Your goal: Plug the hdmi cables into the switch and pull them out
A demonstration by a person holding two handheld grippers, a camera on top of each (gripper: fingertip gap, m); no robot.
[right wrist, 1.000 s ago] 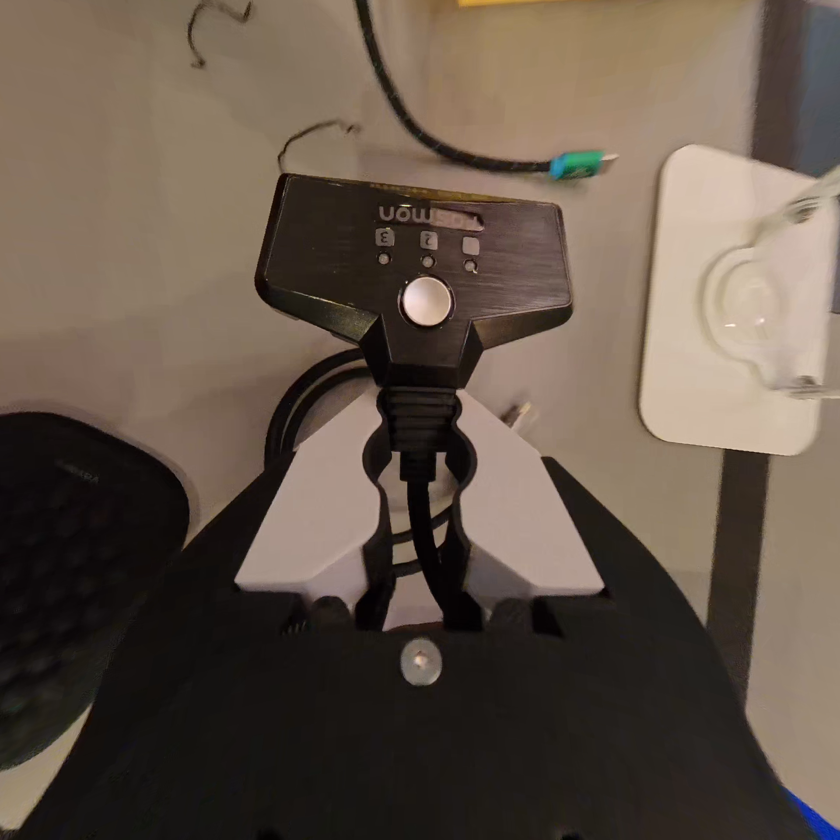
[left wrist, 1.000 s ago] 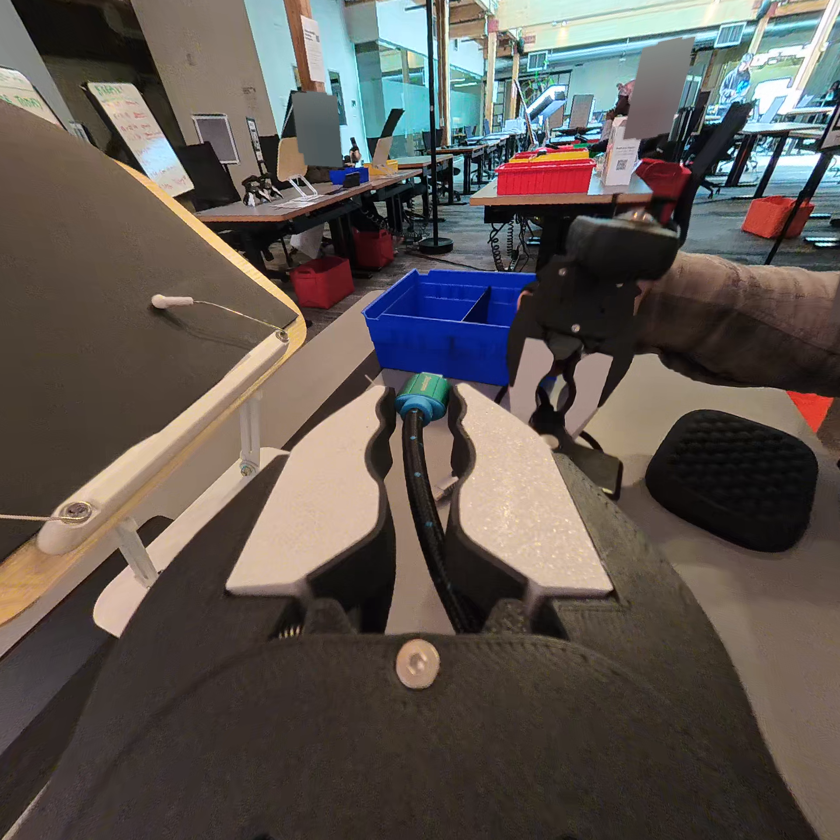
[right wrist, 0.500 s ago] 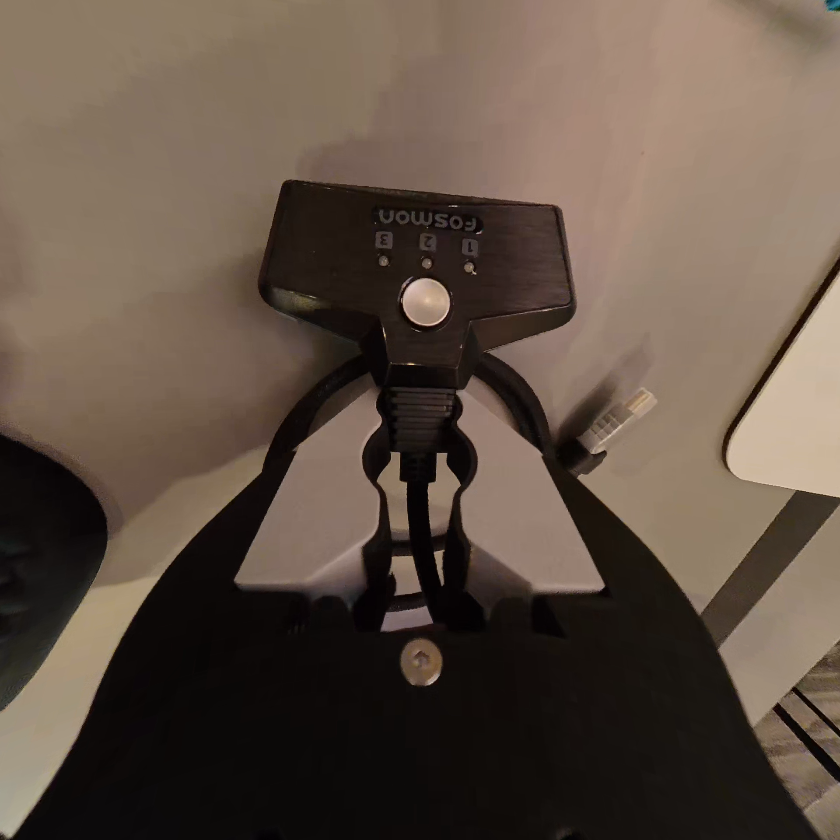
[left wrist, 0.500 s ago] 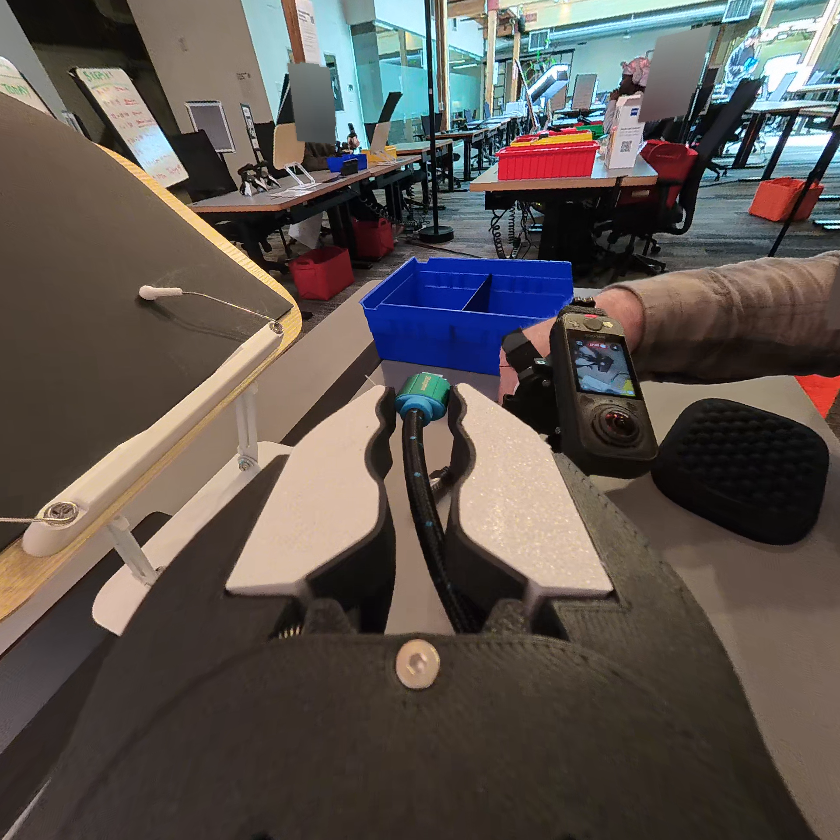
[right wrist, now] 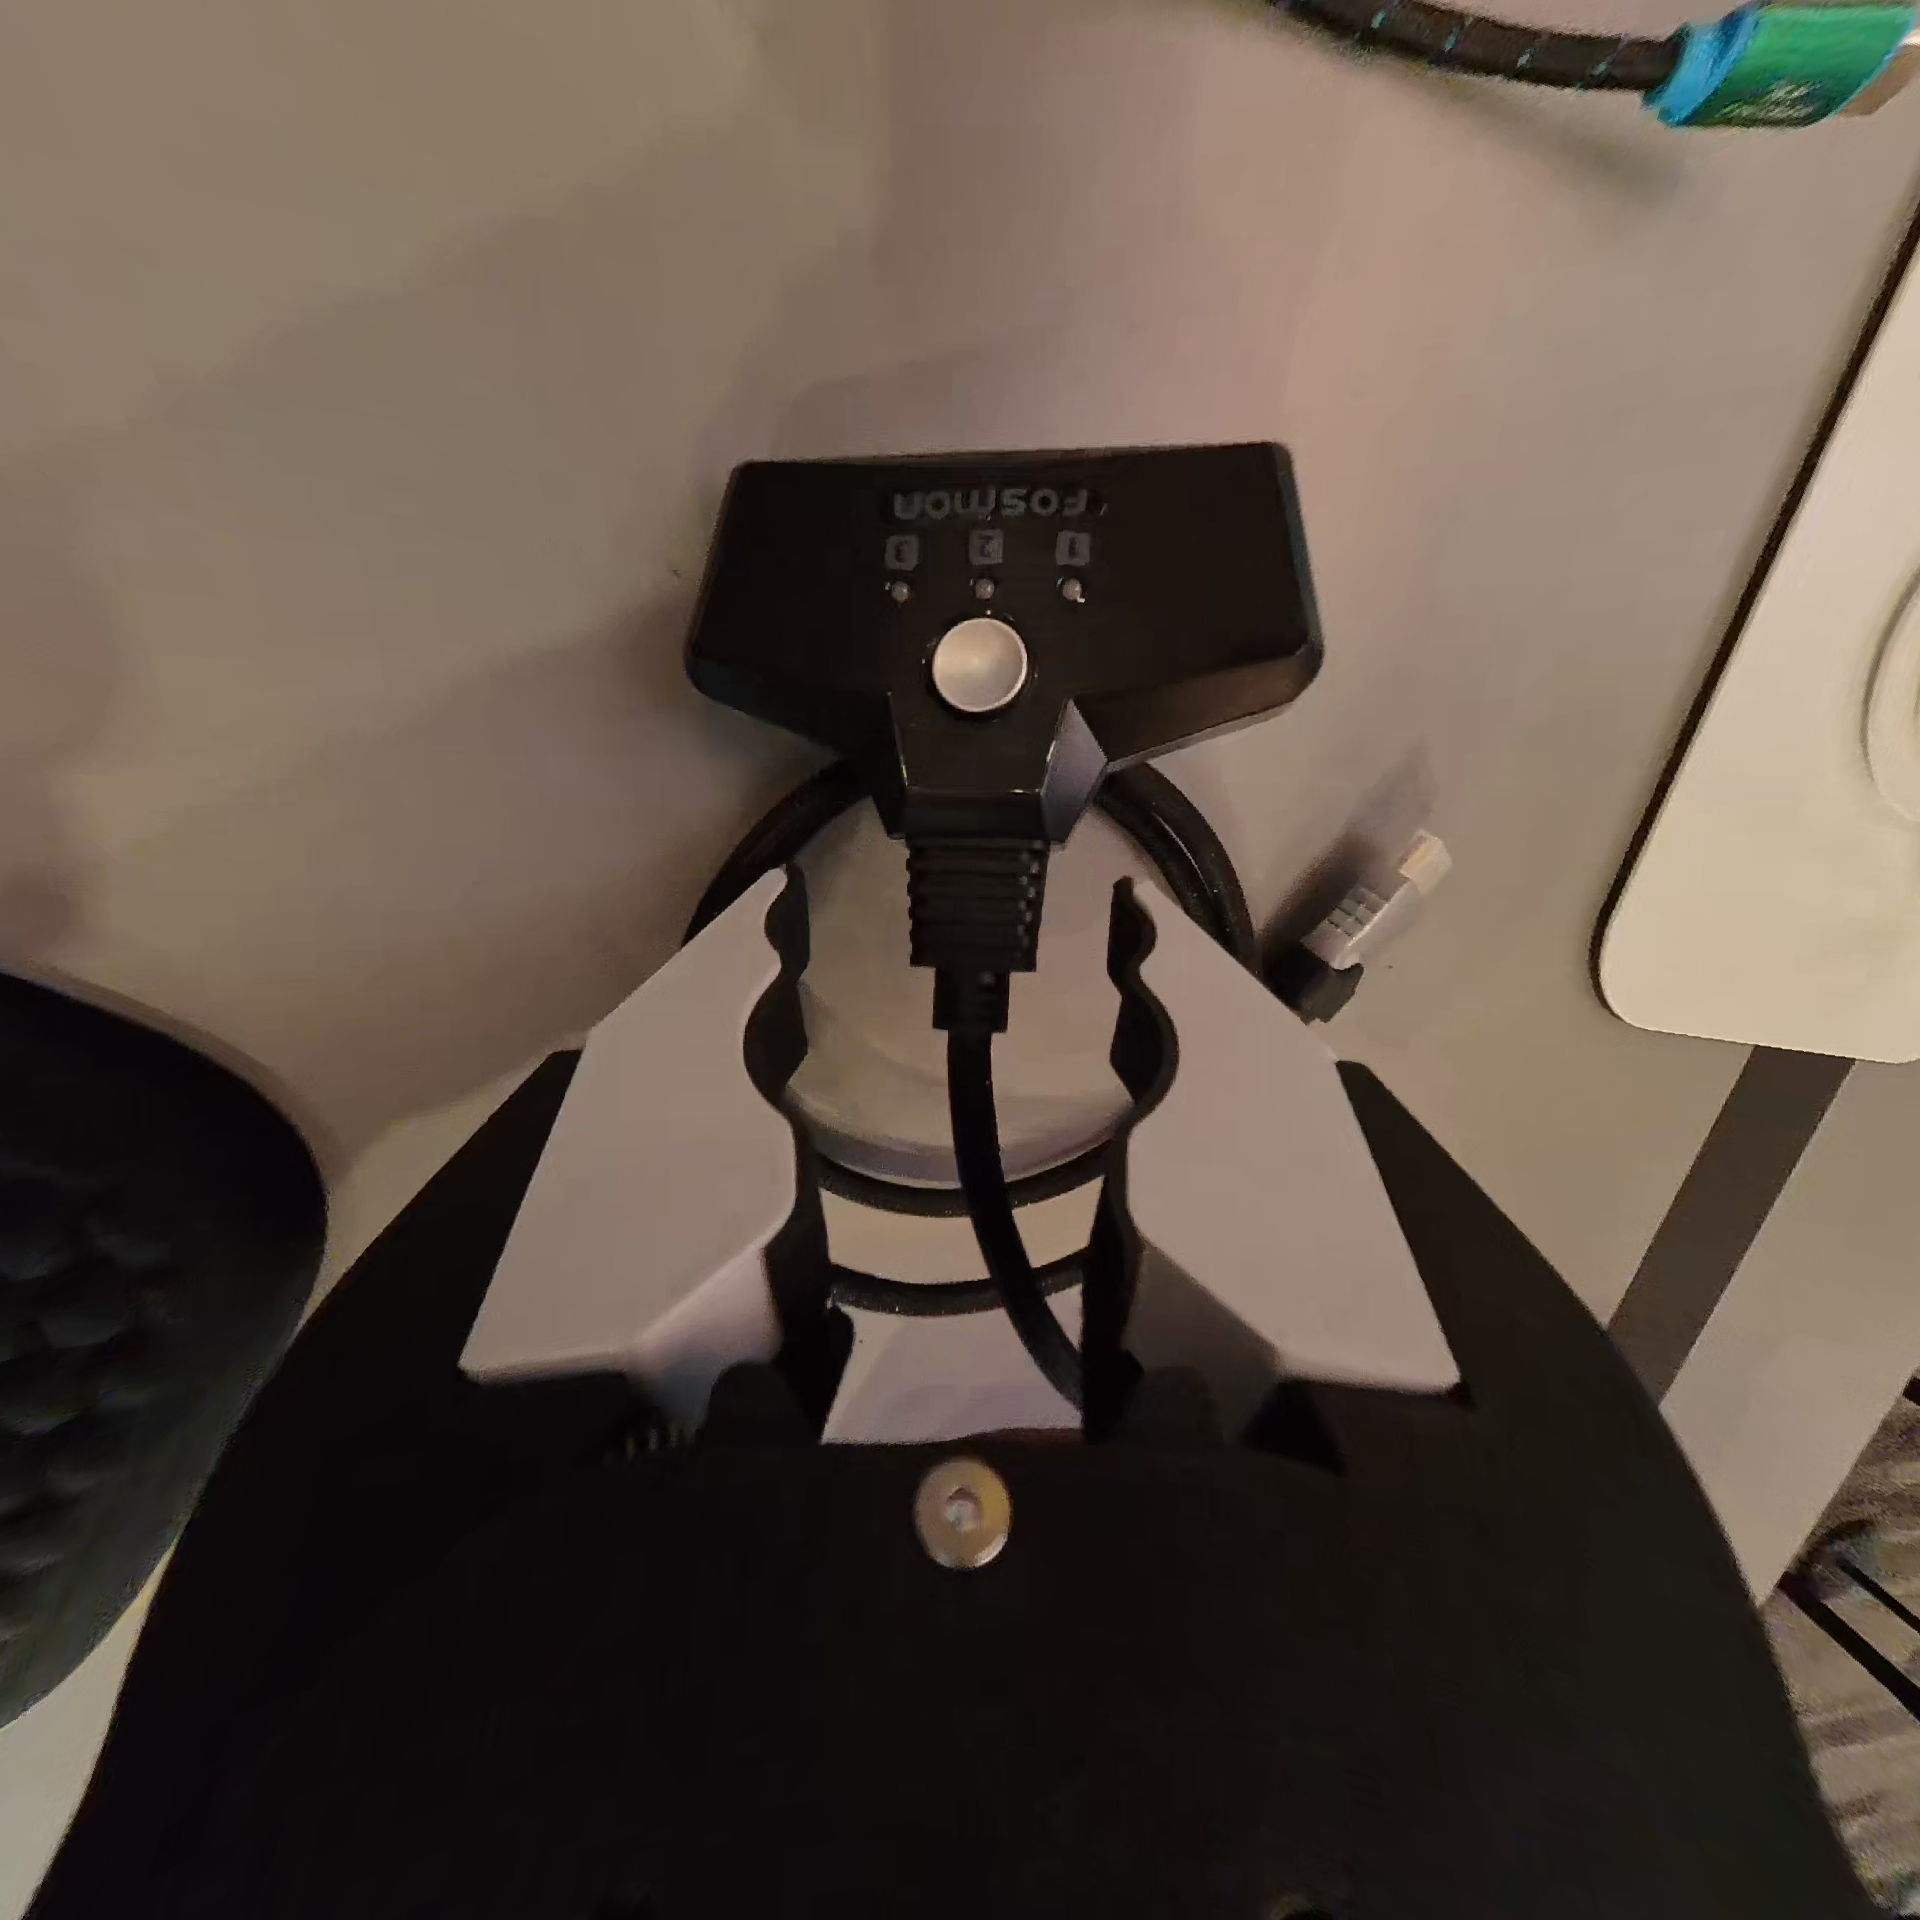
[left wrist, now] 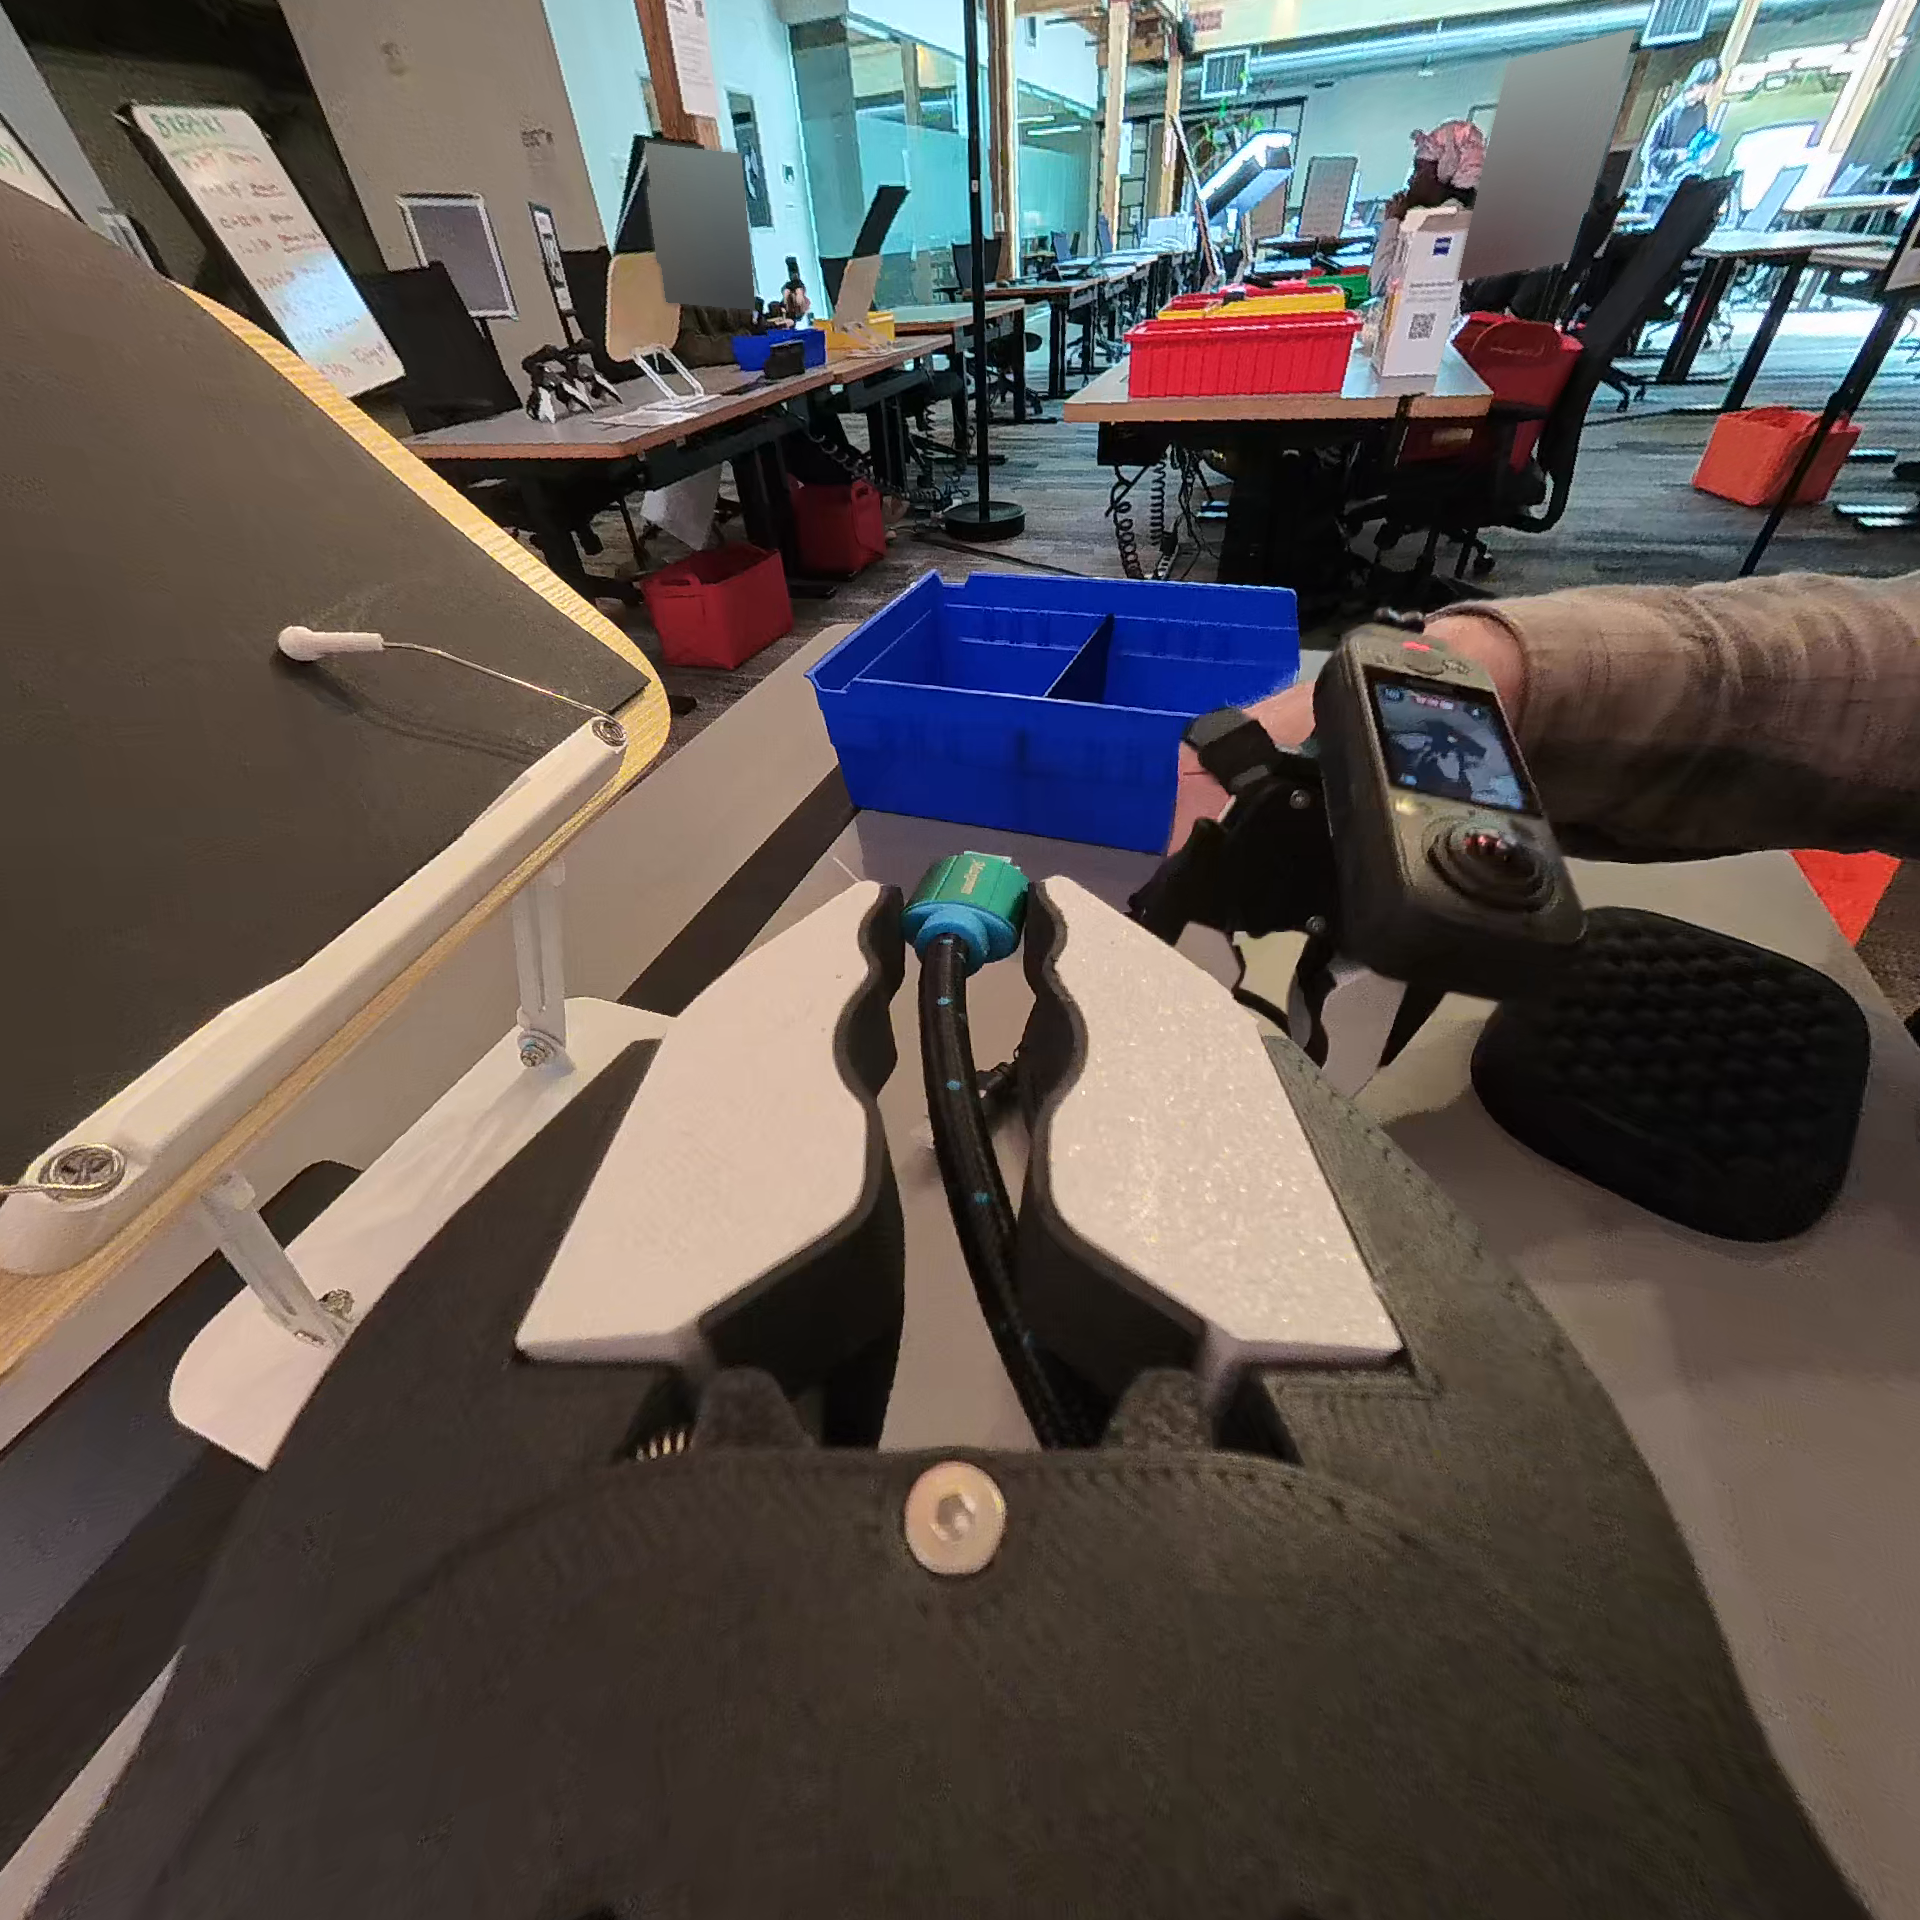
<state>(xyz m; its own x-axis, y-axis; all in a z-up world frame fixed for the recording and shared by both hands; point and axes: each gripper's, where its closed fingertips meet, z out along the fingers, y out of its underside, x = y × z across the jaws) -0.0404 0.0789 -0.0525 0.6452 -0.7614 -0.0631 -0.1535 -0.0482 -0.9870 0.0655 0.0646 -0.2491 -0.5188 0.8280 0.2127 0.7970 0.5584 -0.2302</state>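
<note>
- Left wrist view: the left gripper (left wrist: 964, 909) is seen clamped on the green and blue plug of a black braided HDMI cable (left wrist: 966, 1122), held above the grey table (left wrist: 1704, 1382); a blue plastic bin (left wrist: 1039, 717) stands beyond; the right gripper (left wrist: 1340, 997), carrying a black camera (left wrist: 1439, 800), is seen to the right beside a black dimpled pad (left wrist: 1673, 1070).
- Right wrist view: the right gripper (right wrist: 956, 914) is shown with fingers apart, either side of the ribbed collar of the black HDMI switch (right wrist: 1003, 582), which lies on the table; a second green plug (right wrist: 1787, 62) lies at the top right.
</note>
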